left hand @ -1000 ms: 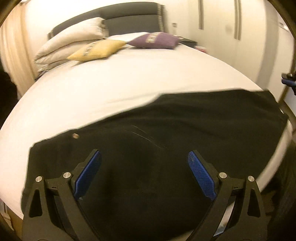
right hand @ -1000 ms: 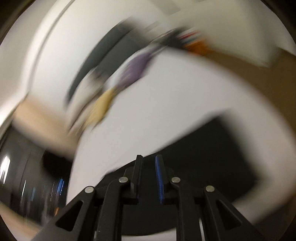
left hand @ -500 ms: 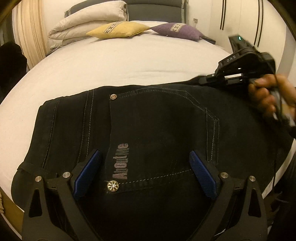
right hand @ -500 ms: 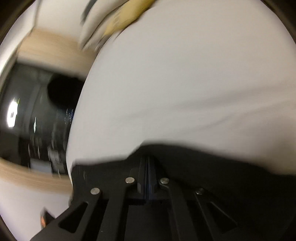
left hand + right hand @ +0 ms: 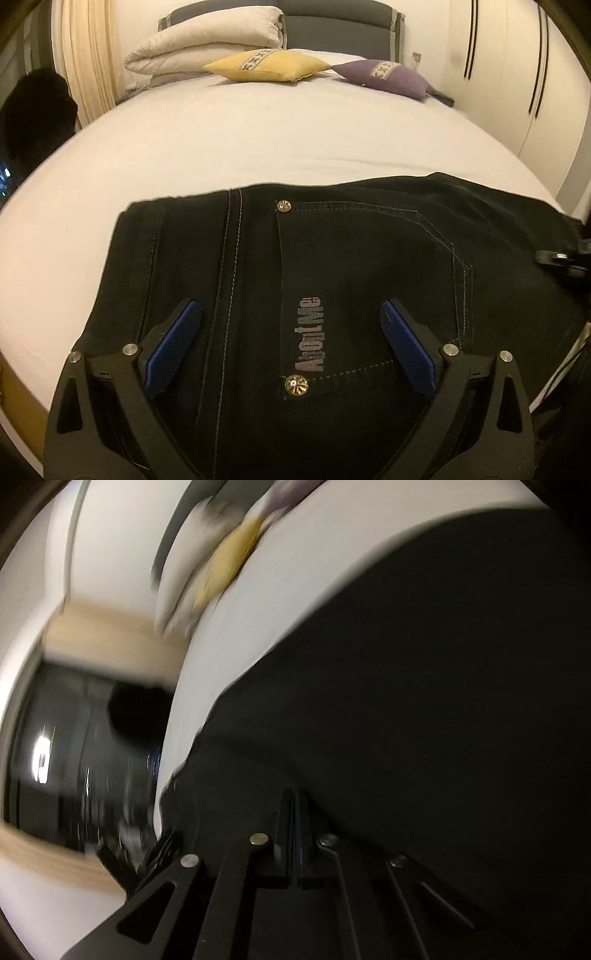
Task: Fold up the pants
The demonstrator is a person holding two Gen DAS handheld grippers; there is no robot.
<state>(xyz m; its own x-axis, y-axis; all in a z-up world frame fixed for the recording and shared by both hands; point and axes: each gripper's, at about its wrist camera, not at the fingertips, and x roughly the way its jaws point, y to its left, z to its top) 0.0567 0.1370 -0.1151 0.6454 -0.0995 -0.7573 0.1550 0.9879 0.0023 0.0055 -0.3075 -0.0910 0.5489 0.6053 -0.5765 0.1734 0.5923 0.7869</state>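
The black pants [image 5: 351, 258] lie folded on the white bed [image 5: 258, 147], back pocket and grey lettering facing up, near the bed's front edge. My left gripper [image 5: 290, 339] is open and empty just above the pants, blue pads [image 5: 173, 343] spread wide. My right gripper [image 5: 294, 805] has its jaws pressed together over the black pants [image 5: 424, 683]; the view is blurred and I cannot tell whether cloth is pinched between them. Part of the right gripper shows at the right edge of the left wrist view [image 5: 565, 258].
A yellow cushion [image 5: 266, 66], a purple cushion [image 5: 388, 77] and a folded cream duvet [image 5: 207, 40] lie at the head of the bed. White wardrobe doors [image 5: 517, 74] stand on the right. A curtain [image 5: 88, 62] hangs on the left.
The right gripper has drawn back from the pants' far edge to the right side of the left view. The left gripper has shifted slightly; the pants now sit more centred under it.
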